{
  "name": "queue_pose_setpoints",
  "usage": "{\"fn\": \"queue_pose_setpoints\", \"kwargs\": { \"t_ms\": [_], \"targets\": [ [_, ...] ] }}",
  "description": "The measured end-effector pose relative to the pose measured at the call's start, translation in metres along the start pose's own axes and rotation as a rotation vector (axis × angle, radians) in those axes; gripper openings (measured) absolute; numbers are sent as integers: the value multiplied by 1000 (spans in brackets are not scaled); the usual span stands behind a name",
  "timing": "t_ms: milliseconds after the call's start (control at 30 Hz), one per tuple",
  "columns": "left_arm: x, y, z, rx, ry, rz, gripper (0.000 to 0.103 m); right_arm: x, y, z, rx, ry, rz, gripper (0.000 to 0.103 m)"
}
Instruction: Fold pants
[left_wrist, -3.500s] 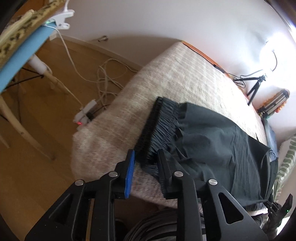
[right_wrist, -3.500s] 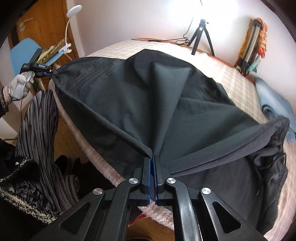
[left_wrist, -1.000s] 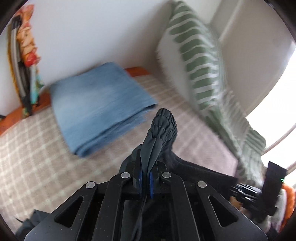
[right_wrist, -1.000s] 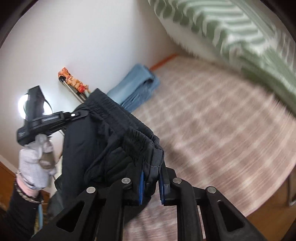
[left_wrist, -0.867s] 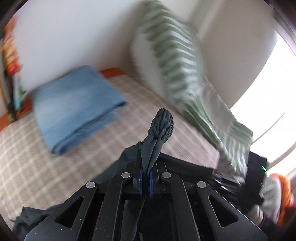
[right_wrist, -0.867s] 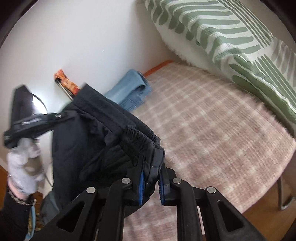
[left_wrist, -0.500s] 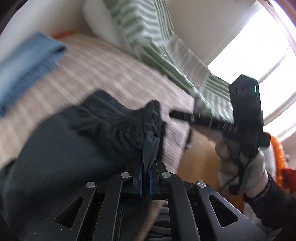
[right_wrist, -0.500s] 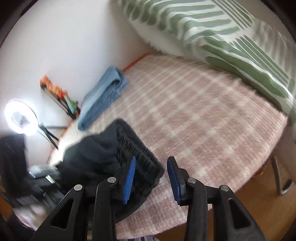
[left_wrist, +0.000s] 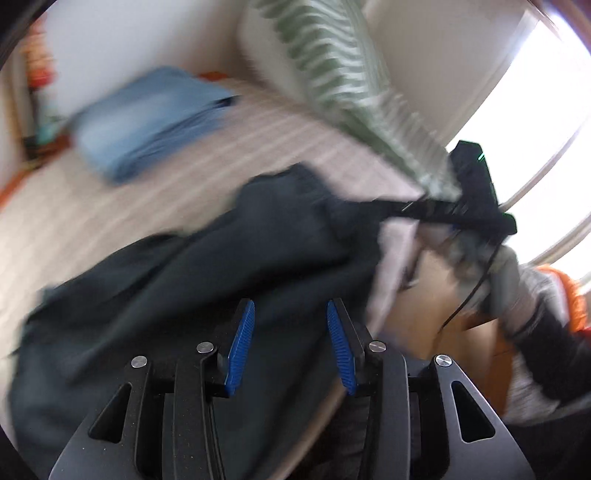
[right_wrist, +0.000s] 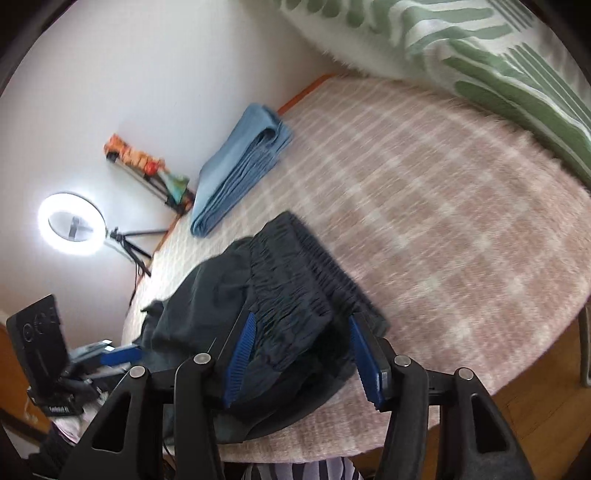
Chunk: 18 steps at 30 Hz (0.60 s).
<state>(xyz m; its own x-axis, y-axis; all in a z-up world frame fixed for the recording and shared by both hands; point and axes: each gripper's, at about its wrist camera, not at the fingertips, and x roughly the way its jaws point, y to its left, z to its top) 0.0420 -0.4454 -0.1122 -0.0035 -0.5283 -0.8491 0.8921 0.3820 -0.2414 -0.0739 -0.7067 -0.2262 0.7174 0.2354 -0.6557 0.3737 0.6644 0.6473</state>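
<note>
The dark pants (left_wrist: 207, 273) lie bunched on the checked bed cover (left_wrist: 92, 192), near its front edge. In the right wrist view their gathered waistband (right_wrist: 295, 273) is on top, toward the bed's middle. My left gripper (left_wrist: 290, 345) is open and empty just above the fabric. My right gripper (right_wrist: 301, 356) is open and empty over the waistband end. The right gripper also shows in the blurred left wrist view (left_wrist: 436, 212), at the pants' far end. The left gripper shows in the right wrist view (right_wrist: 110, 360), low at the left.
A folded blue cloth (right_wrist: 240, 166) lies at the far side of the bed. A green striped pillow (right_wrist: 480, 55) leans at the head. A ring light on a tripod (right_wrist: 72, 225) stands by the wall. Wooden floor (right_wrist: 546, 402) lies beyond the bed edge.
Both grippers have let go of the pants: the right opened half a second ago, the left has just opened. The pants have dropped onto the bed in a heap.
</note>
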Motion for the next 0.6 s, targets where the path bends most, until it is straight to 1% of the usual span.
{"fn": "queue_pose_setpoints", "kwargs": {
  "t_ms": [33,67,133,167,200,233,300,367,433,533,600],
  "targets": [
    [-5,6,-10,0,13,34,39,1,3,-1,-3,4,-3,56],
    [-10,12,-27,9,39,81,39,2,5,-2,-3,7,-7,56],
    [-12,16,-52,28,85,129,41,6,9,-4,-8,19,-9,56],
    [-11,17,-66,39,113,143,49,9,9,-6,-8,28,-15,56],
    [-9,17,-79,47,140,150,53,12,9,-7,-5,37,-18,56],
    [-7,17,-91,55,156,154,56,17,8,-8,5,53,-20,56],
    [2,14,-103,60,169,166,56,25,4,-9,39,68,-7,56],
    [13,12,-104,45,162,167,56,33,-1,-8,84,76,17,56],
    [22,7,-101,47,150,144,56,36,-3,-6,120,69,26,56],
    [35,-8,-95,106,137,145,56,36,2,-2,113,71,8,54],
    [44,-16,-90,143,130,172,56,36,5,0,108,74,-4,54]
  ]
}}
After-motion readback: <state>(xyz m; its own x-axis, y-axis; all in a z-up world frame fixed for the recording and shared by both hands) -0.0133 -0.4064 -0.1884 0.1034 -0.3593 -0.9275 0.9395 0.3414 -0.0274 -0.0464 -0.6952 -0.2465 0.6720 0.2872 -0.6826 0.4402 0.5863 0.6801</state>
